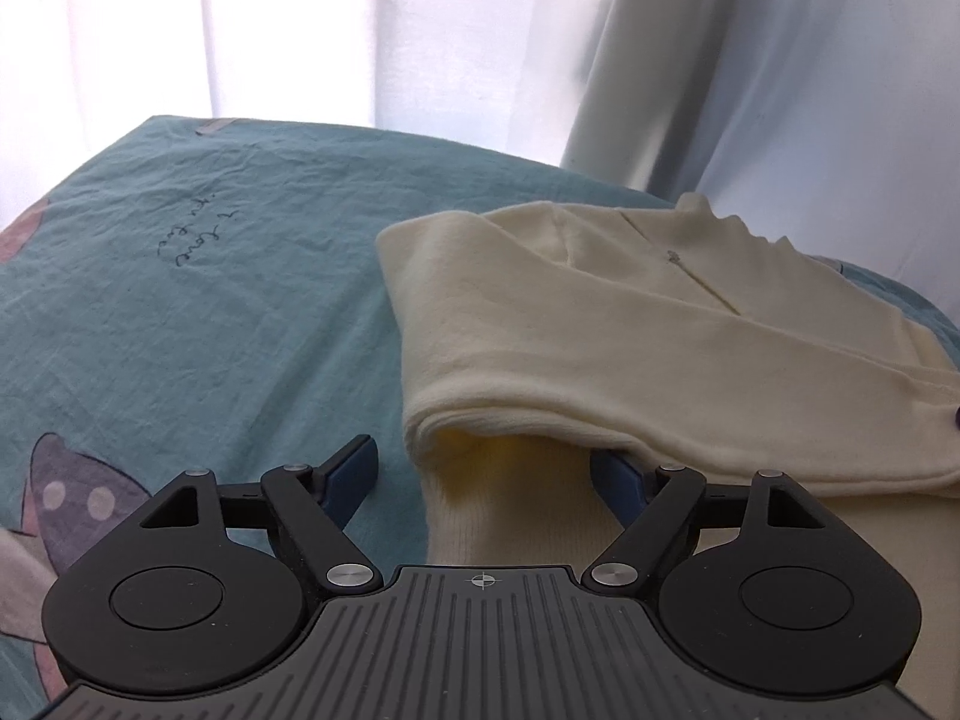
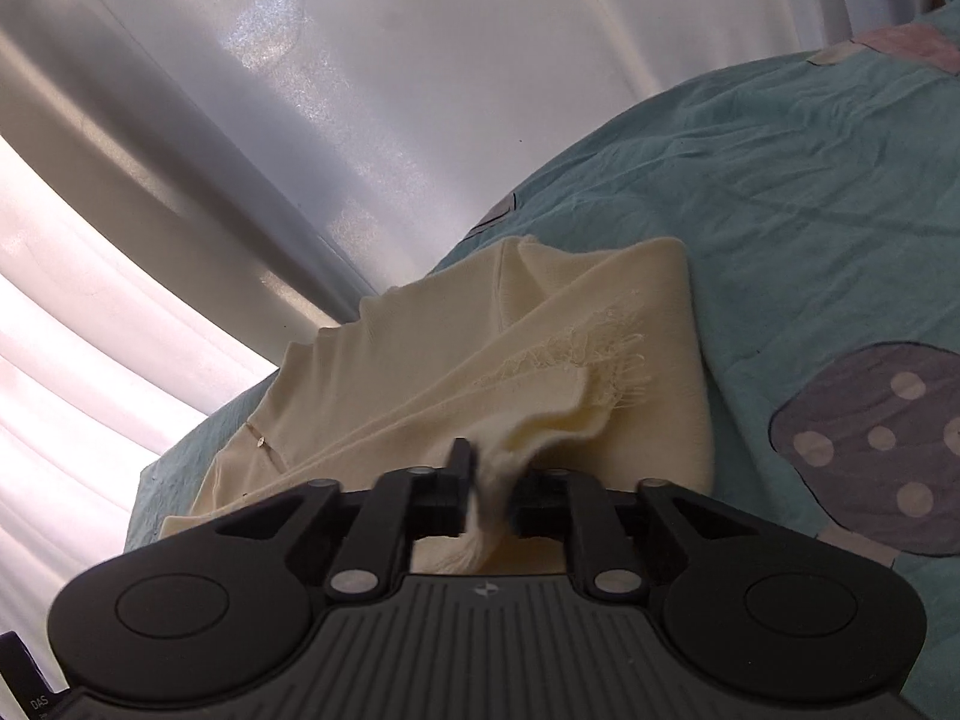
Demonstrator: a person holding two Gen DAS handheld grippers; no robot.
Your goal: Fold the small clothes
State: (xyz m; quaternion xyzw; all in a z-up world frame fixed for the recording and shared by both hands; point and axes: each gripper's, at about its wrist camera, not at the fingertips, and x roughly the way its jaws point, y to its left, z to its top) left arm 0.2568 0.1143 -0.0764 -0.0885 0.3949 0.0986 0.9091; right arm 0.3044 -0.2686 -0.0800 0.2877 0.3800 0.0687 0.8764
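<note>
Right tool (image 2: 487,483) clenched on cream garment (image 2: 540,324); wide-spread left tool (image 1: 489,468), tip under fold.

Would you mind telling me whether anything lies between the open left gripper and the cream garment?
Nothing visible does. The left gripper stands open right at the folded edge of the cream garment, one finger on the teal sheet beside it, the other tucked under the fold.

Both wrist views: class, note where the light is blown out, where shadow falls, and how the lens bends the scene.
Left wrist view: the sheer curtain is blown out white; shadow lies under the cream garment fold; the teal bedsheet edge bows. Right wrist view: glare at the window curtain, curtain folds curve strongly, and the right gripper is dark against the light.
</note>
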